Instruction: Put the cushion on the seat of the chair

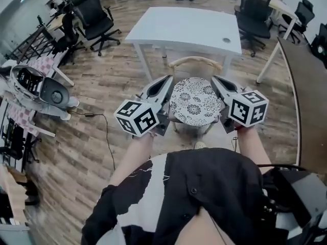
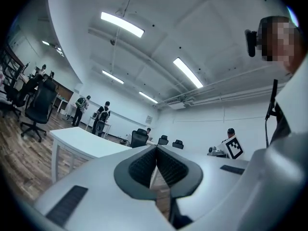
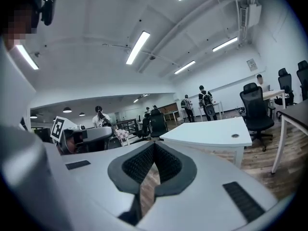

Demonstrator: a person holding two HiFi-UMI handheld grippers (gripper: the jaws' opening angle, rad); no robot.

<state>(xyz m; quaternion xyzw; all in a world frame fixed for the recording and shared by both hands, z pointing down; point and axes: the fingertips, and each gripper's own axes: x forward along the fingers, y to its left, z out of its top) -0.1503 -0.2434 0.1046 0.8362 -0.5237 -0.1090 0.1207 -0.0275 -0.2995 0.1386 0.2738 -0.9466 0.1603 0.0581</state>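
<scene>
Patterned cushion (image 1: pixel 194 102) on chair (image 1: pixel 195 60) seat

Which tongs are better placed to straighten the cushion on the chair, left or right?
Right, barely: left tongs and right tongs are shut and empty beside the cushion; the right overlaps its edge more.

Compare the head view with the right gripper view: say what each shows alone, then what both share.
Only the head view: the patterned cushion lying on the seat of the chair, and the person's forearms. Only the right gripper view: the ceiling lights, and a close look at the right gripper, its jaws together with nothing between them. Both: the white table, black office chairs and the wood floor.
</scene>
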